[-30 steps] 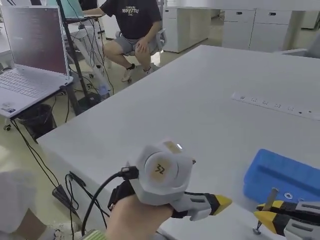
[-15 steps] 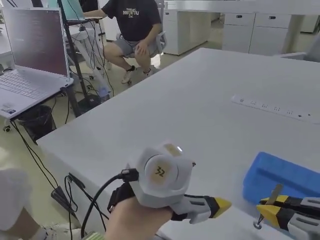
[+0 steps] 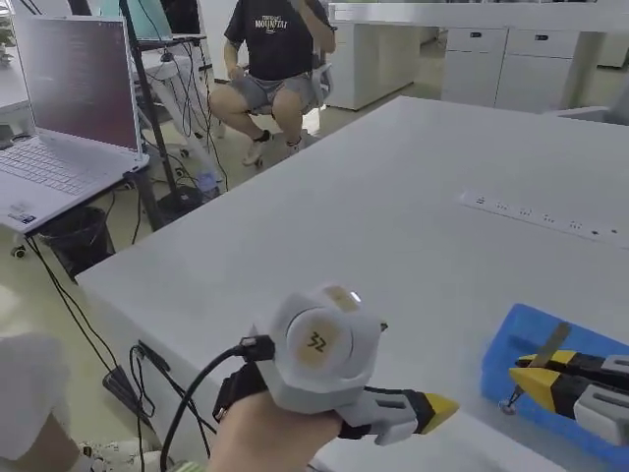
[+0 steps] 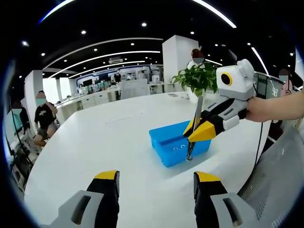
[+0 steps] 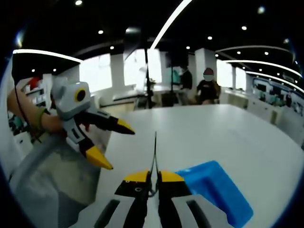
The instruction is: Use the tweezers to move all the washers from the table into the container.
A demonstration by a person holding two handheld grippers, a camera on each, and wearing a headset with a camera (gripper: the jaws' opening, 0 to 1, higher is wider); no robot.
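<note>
Office with white table (image 3: 393,216), left gripper (image 4: 156,176) agape, right gripper (image 5: 154,175) tight on tweezers (image 5: 155,149).

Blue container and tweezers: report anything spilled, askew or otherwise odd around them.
Nothing stands out. The blue container sits flat on the white table with a few washers inside. The right hand-held gripper holds the tweezers roughly upright, tips at the container's edge. The left hand-held gripper is open.
</note>
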